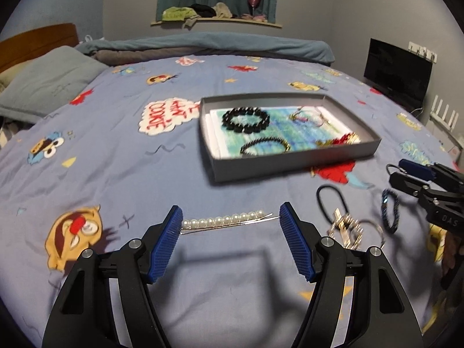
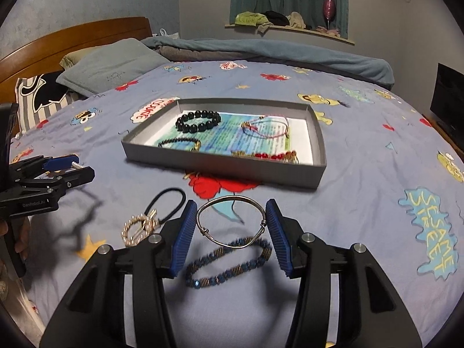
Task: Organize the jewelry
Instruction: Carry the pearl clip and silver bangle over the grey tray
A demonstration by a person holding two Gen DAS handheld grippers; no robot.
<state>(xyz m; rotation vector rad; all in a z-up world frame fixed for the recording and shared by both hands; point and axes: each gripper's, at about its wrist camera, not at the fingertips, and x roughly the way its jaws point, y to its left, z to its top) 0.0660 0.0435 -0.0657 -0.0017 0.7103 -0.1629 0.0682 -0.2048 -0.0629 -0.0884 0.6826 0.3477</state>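
Observation:
My left gripper (image 1: 231, 220) is shut on a pearl hair pin (image 1: 224, 220), gripped end to end between its blue pads above the bedspread. My right gripper (image 2: 230, 223) is shut on a silver bangle (image 2: 230, 221) and holds it above a blue beaded bracelet (image 2: 229, 262) lying on the bed. A grey tray (image 2: 226, 166) (image 1: 290, 162) ahead holds a black bead bracelet (image 2: 198, 121), a thin dark bracelet (image 2: 179, 142), a pink cord bracelet (image 2: 266, 127) and a red-and-gold piece (image 2: 269, 156).
A black hair tie (image 2: 169, 203) and a gold rhinestone clip (image 2: 139, 229) lie on the bed left of my right gripper. Pillows (image 2: 110, 66) and a folded blanket (image 2: 261, 49) lie at the far side. A dark screen (image 1: 397, 72) stands to the right.

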